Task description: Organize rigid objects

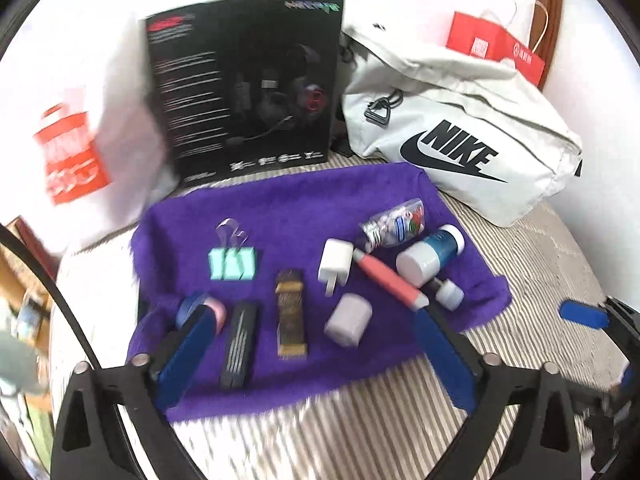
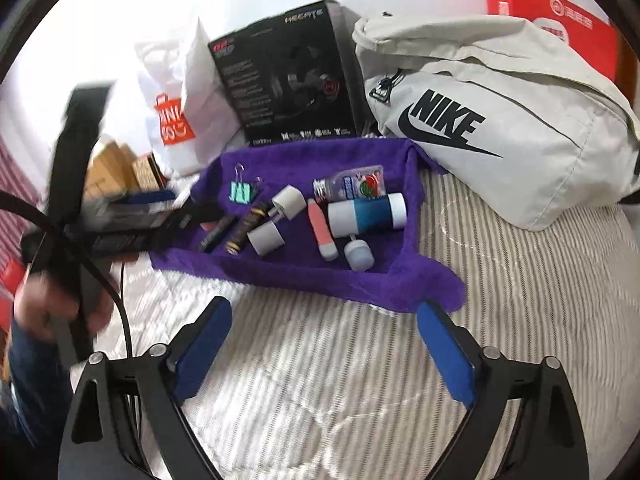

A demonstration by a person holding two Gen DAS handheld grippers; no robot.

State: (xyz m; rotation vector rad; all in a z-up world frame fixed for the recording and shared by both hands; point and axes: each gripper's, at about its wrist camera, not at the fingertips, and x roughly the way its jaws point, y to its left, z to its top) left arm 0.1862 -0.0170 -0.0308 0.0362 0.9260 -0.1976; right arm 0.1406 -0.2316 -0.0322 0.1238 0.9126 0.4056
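Small rigid items lie scattered on a purple towel [image 1: 288, 216]. The left gripper [image 1: 316, 344] hovers spread and empty above them, perhaps choosing the black case [image 1: 239, 346]; the right gripper [image 2: 324, 344] waits released, nearer.

Purple towel [image 1: 288, 208]; mint binder clip [image 1: 232, 266]; coral tube [image 1: 390, 278] (white cap); striped bedding [image 1: 540, 280].

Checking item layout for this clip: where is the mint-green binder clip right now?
The mint-green binder clip sits on the purple towel's far-left part in both views, left of the white plug adapter.
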